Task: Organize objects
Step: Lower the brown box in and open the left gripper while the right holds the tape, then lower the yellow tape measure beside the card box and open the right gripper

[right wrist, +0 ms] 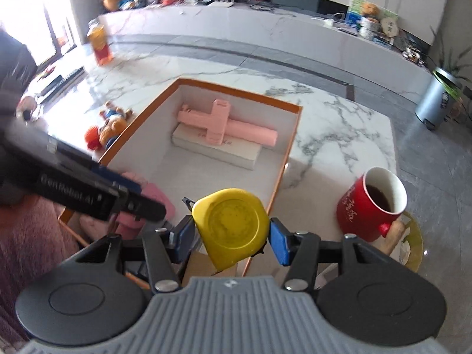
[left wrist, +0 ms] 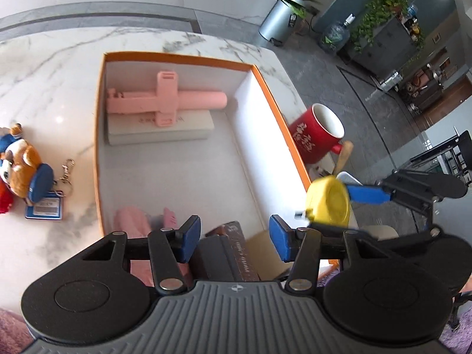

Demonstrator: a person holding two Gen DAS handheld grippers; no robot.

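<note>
One yellow tape measure (right wrist: 233, 227) sits gripped between the blue pads of the right gripper (right wrist: 233, 236), its flat round face turned to the camera, low in the middle of the right wrist view; it hangs above the near right edge of one orange-rimmed box (right wrist: 290, 147). In the left wrist view the same tape measure shows at the right edge of the box, held by the other tool's blue fingers. The left gripper (left wrist: 234, 237) has its jaws partly open with nothing pressed between them, above dark items in the box's near end.

Inside the box, toward the upper part of both frames, lies one pink selfie stick (left wrist: 165, 100) across one pale flat case (left wrist: 160, 128). Pink cloth (left wrist: 132, 221) lies at the near left corner.

On the marble counter (left wrist: 53, 88), left of the box, lies one plush toy keychain (left wrist: 22, 168) with one blue tag (left wrist: 44, 208). Right of the box stands one red mug (right wrist: 371, 203), dark liquid inside. One orange bottle (right wrist: 100, 44) stands at upper left in the right wrist view.
</note>
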